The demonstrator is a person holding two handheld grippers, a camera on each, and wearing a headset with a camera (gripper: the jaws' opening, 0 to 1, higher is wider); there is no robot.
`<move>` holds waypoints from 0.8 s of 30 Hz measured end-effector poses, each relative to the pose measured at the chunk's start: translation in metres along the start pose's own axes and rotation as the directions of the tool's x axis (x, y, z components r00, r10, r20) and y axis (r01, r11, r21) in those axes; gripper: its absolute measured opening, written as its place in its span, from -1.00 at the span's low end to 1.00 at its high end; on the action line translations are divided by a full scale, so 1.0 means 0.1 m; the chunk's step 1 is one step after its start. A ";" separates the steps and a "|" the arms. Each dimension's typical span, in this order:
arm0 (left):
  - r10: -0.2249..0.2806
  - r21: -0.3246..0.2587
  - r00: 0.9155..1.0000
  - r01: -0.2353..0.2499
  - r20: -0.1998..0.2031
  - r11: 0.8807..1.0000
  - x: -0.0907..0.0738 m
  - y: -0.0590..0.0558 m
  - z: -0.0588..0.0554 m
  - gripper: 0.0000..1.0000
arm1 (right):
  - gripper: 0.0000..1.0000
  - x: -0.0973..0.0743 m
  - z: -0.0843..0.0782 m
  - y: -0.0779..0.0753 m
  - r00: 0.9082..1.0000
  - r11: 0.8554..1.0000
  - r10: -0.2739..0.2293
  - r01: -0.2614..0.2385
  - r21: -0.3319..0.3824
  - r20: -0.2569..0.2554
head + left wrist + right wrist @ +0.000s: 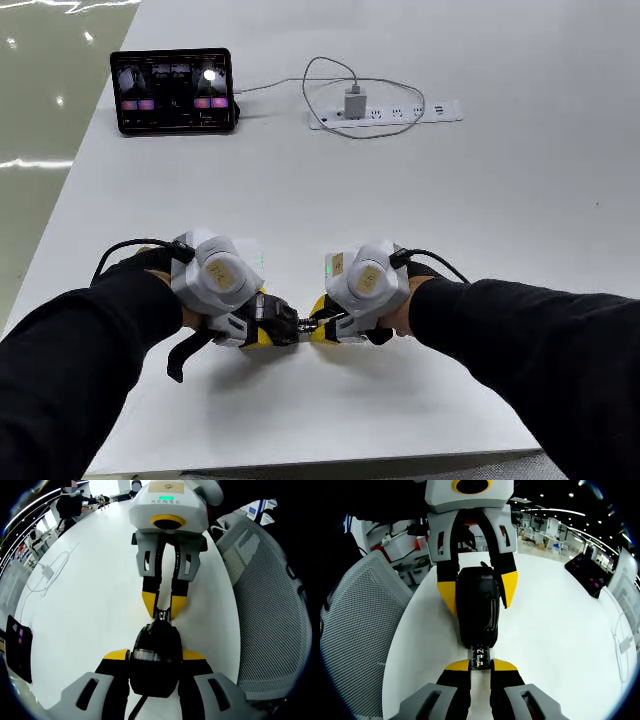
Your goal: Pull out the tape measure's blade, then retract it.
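A black tape measure point(282, 322) lies low over the white table point(480, 200), close to its front edge. My left gripper point(262, 328) is shut on the case. In the left gripper view the case point(155, 645) sits between that gripper's yellow-tipped jaws point(155, 656). My right gripper point(318, 326) faces it from the right, shut on the tip of the blade. In the right gripper view a short length of blade point(480, 654) marked 2 runs from the case point(477, 610) into the right gripper point(481, 666). The two grippers nearly touch.
A tablet point(174, 90) with a lit screen stands at the far left of the table. A white power strip point(385, 113) with a charger and looped cable lies at the back. A grey mesh chair point(265, 605) is beside the table's near edge.
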State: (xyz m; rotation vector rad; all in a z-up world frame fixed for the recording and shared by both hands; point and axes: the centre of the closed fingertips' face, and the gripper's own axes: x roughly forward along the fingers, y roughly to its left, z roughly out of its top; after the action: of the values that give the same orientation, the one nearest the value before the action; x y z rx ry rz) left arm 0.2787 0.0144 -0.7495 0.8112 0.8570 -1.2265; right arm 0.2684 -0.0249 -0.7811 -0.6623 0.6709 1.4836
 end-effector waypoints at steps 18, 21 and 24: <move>-0.001 0.001 1.000 0.001 0.000 1.000 0.00 0.00 0.00 -0.37 | -0.80 -0.07 -0.06 0.01 1.000 1.000 -0.002 0.002 0.009 -0.013; -0.001 0.003 1.000 0.001 -0.002 1.000 0.00 0.00 0.00 -0.37 | -0.80 -0.08 -0.08 0.02 1.000 1.000 -0.004 0.004 0.015 -0.014; 0.000 0.003 1.000 0.000 -0.001 1.000 0.00 0.00 0.00 -0.37 | -0.80 -0.09 -0.09 0.02 1.000 1.000 -0.003 0.003 0.013 -0.018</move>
State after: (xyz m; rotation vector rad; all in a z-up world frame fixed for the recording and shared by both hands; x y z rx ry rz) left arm 0.2788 0.0148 -0.7498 0.8141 0.8566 -1.2275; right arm 0.2669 -0.0372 -0.7800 -0.6668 0.6927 1.4711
